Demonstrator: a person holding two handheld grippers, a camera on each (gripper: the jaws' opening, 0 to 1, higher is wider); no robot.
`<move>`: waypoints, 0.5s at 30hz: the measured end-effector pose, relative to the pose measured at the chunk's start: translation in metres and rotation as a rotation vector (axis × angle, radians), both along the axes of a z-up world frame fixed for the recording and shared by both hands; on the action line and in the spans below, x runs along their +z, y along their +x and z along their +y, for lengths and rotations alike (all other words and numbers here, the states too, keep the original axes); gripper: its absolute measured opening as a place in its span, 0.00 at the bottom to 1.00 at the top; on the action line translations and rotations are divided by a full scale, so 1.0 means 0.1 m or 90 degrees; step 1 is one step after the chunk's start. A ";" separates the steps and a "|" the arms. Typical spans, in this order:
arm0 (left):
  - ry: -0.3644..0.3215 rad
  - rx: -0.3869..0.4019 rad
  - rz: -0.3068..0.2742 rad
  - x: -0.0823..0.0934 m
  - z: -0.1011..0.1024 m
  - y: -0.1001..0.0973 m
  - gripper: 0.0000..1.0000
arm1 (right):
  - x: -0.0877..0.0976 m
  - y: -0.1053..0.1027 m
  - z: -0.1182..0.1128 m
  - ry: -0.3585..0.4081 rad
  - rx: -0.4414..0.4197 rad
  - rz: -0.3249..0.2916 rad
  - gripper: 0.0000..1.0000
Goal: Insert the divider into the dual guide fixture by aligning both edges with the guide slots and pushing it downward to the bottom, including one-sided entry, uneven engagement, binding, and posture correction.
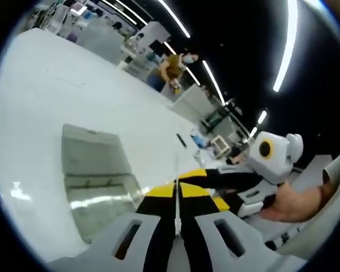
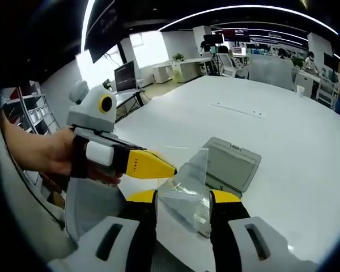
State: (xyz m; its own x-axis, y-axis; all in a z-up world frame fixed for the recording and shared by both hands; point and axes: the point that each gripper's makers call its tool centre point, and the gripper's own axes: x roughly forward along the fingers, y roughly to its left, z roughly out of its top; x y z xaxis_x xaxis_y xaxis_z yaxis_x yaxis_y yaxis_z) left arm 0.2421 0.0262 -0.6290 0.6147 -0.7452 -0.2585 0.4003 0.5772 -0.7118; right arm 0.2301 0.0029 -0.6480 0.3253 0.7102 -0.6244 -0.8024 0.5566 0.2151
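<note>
Clear divider (image 2: 187, 190) pinched in my left gripper (image 2: 169, 169), above fixture (image 2: 232, 164), not yet slotted; right gripper (image 2: 183, 199) spread; insertion remained.

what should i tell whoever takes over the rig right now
Left hand-held gripper: shut on the divider, a clear sheet seen edge-on between its tips.
Right hand-held gripper: jaws apart around the divider's lower part; whether they grip it I cannot tell.
Fixture: grey, lying on the white table, beyond the divider.
Done: divider picked up, held above the table.
Left: line both edges up with the slots, push to the bottom.
</note>
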 end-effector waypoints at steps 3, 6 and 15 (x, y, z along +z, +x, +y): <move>0.001 -0.009 -0.008 0.02 0.01 0.00 0.00 | 0.07 0.00 0.01 0.028 0.011 0.009 0.30; 0.001 -0.016 -0.011 0.03 0.01 0.00 0.00 | 0.09 0.06 -0.05 0.029 0.004 0.009 0.29; 0.009 -0.046 -0.034 0.07 0.04 -0.03 0.00 | 0.23 0.04 -0.08 0.089 0.066 0.040 0.25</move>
